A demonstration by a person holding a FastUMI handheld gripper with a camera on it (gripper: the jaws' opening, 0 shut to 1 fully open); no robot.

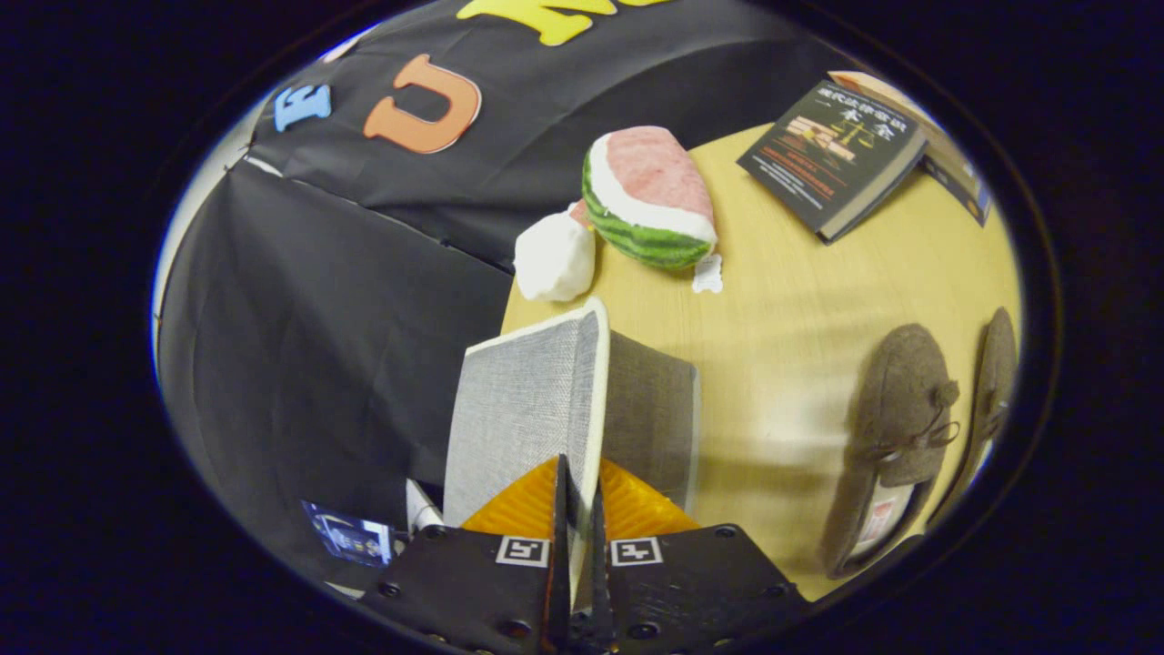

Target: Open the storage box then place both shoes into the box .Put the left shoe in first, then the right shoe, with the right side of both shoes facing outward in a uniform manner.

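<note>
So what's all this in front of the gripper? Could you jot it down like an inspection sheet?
Surface: light wooden table.
Job's things: grey fabric storage box just ahead of the fingers, its lid raised; two brown shoes side by side on the table beyond it.
Clutter: watermelon slice toy, white lump, two books.
Gripper: gripper fingers closed on the lid's edge.
Cables: nothing seen.
Surroundings: black cloth wall.
</note>
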